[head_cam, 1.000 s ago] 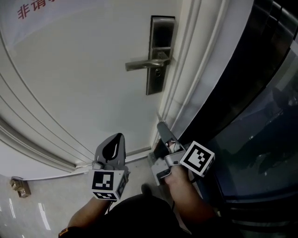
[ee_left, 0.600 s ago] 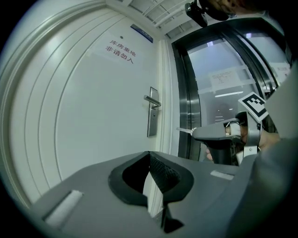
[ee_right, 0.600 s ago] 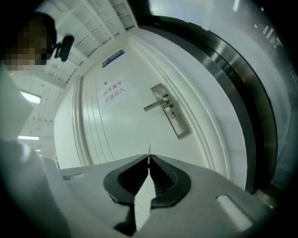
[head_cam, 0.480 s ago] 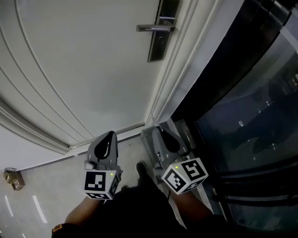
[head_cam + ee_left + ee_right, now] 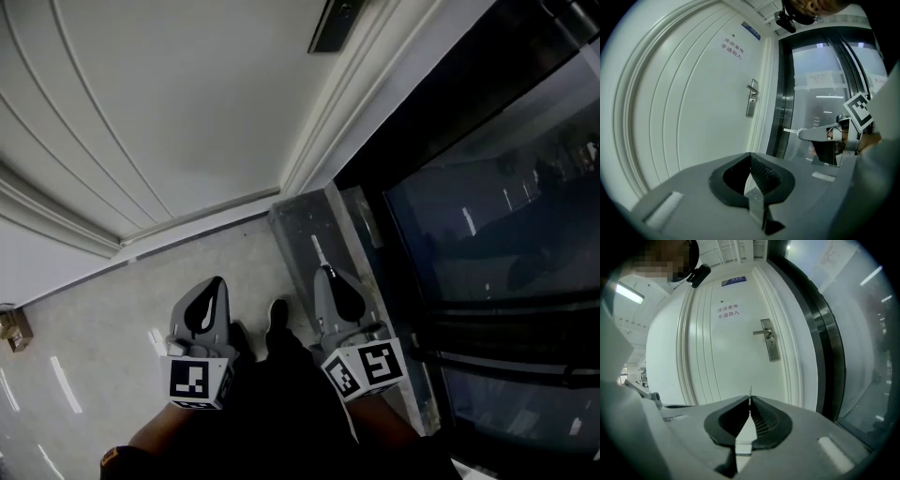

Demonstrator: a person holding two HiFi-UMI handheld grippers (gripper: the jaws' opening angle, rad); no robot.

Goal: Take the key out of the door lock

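The white door's metal lock plate point(image 5: 337, 21) with its lever handle point(image 5: 762, 332) is far off; in the head view only its lower end shows, at the top edge. No key shows in it. My right gripper point(image 5: 325, 273) hangs low over the floor by the door frame, shut on a thin metal key point(image 5: 318, 251) that pokes out past its tips. In the right gripper view the key point(image 5: 750, 390) is a thin sliver above the closed pads. My left gripper point(image 5: 217, 280) is level with it on the left, shut with nothing between its pads point(image 5: 759, 173).
A dark glass wall point(image 5: 487, 197) in a black frame runs along the right. A grey metal base point(image 5: 305, 220) sits at the foot of the frame. My shoe point(image 5: 277, 313) is between the grippers. A small box point(image 5: 11, 328) lies on the floor at far left.
Both grippers have dropped and pulled back from the door. The view has tilted down, so the lock plate has slid to the top edge.
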